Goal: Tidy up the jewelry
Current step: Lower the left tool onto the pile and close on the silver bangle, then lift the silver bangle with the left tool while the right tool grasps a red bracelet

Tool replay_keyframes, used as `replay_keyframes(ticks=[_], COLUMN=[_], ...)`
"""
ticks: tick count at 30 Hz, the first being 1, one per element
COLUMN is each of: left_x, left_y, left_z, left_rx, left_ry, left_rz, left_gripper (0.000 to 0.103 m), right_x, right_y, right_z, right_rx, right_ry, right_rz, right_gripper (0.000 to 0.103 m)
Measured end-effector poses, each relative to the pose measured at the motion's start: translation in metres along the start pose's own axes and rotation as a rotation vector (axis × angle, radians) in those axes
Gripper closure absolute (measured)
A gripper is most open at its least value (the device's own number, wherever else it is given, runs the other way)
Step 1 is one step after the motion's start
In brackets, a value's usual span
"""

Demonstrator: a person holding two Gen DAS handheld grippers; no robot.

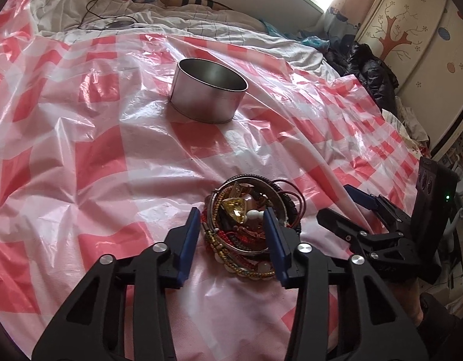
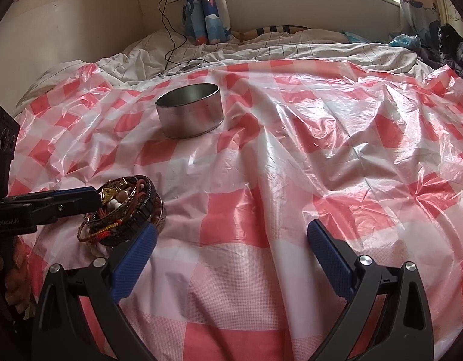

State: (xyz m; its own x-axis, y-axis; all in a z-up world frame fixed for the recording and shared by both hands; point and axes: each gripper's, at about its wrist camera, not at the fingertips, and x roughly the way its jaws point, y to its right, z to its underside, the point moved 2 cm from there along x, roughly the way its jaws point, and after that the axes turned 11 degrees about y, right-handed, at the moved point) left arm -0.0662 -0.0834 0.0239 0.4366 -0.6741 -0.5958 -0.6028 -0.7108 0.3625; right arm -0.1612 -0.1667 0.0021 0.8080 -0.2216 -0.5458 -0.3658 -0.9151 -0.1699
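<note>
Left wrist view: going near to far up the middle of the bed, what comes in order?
Left gripper → jewelry pile between its fingers → round metal tin, standing apart on the red-checked plastic sheet → round disc with black cable on the white bedding.

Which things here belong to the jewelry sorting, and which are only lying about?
For the job:
- tangled pile of bracelets and beads
- round silver metal tin
- left claw, around the pile
- right claw, open

Lying about:
- black cable
- small round metal disc
- dark jacket
</note>
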Motion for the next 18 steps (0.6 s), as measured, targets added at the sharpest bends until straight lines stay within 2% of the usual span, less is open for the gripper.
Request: replay_keyframes(ticks=[2,8,15,18], left_x=[0.001,-0.002,-0.010,-0.016], left_y=[-0.003,-0.010,-0.014,-0.020], left_z=[0.001,0.000,-0.004,-0.006], left_rx=[-0.006,-0.045,-0.090,-0.154], left_ry=[-0.009,-0.003,0.013,0.024], left_rz=[-0.004,0.017,0.046,0.098], left_gripper=[0.080,0.097,0.097,0.097], right_x=[0.000,0.000,0.001,0.002], right_y=[0.001,0.001,0.002,0.002], right_z=[0.000,0.000,0.001,0.002], right_rx=[0.001,0.002,0.002,0.004], right_ry=[0.001,0.000,-0.002,-0.002], right_rz=[-0.002,-0.003,-0.003,-0.005], right_gripper=[0.007,0.007,0.007,0.007])
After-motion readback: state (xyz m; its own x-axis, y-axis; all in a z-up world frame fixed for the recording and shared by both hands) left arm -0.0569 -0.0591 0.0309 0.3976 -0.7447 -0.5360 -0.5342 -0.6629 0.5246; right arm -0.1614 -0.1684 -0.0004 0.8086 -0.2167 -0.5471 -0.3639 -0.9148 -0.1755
